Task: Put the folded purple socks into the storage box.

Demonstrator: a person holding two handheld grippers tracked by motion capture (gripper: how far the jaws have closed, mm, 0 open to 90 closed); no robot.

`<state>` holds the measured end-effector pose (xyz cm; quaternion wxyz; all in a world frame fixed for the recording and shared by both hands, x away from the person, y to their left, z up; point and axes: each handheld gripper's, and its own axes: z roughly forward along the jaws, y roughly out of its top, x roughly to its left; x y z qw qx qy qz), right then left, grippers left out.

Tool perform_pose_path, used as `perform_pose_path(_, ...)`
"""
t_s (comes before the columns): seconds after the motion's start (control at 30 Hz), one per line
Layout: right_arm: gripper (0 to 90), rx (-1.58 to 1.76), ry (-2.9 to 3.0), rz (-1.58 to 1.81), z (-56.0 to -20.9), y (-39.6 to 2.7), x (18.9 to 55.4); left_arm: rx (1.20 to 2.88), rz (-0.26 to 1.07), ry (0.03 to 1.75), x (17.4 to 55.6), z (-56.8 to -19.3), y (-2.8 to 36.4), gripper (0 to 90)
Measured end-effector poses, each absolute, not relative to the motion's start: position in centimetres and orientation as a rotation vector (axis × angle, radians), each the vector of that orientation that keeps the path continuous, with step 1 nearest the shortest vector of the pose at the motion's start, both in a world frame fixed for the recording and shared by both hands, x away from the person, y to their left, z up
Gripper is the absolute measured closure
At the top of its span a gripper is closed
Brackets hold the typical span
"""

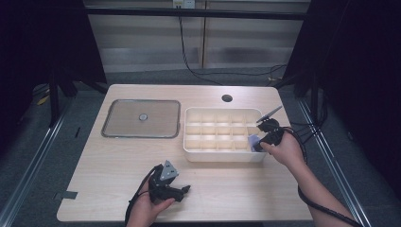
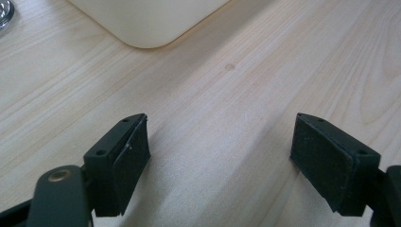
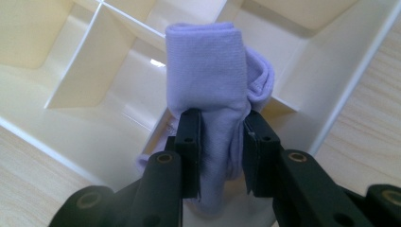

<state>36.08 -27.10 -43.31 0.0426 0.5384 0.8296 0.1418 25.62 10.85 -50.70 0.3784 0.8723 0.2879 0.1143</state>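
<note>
Right gripper view: folded purple sock (image 3: 208,85) pinched between right tool (image 3: 222,142) pads.

The worktop (image 1: 118,161) takes up the centre of the high view. On it, in the upper left part, lies a flat lidded tray (image 1: 142,118), and just to the right of it, near the frame's centre, sits a divided box (image 1: 224,156). Near the worktop's far edge, above the box, is a round hole (image 1: 227,98). At the lower middle of the frame the left tool (image 1: 183,190) rests on the worktop, below the box and apart from it. At the box's lower right corner the right tool (image 1: 256,143) holds a folded sock (image 3: 208,80) over the compartments there.
</note>
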Motion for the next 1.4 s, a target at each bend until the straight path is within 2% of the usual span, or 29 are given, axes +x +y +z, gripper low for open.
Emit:
perform_pose_path(0.73,65.1,1.627,2.567,0.41,-42.1,-27.0,36.3,2.229,0.292,0.736,25.6,-50.7,10.8,19.7)
perform_pose_path(1.4,65.6,1.634,2.555,0.423,-39.7,-27.6,36.8,2.218,0.29,0.745,25.6,-50.7,10.8,19.7)
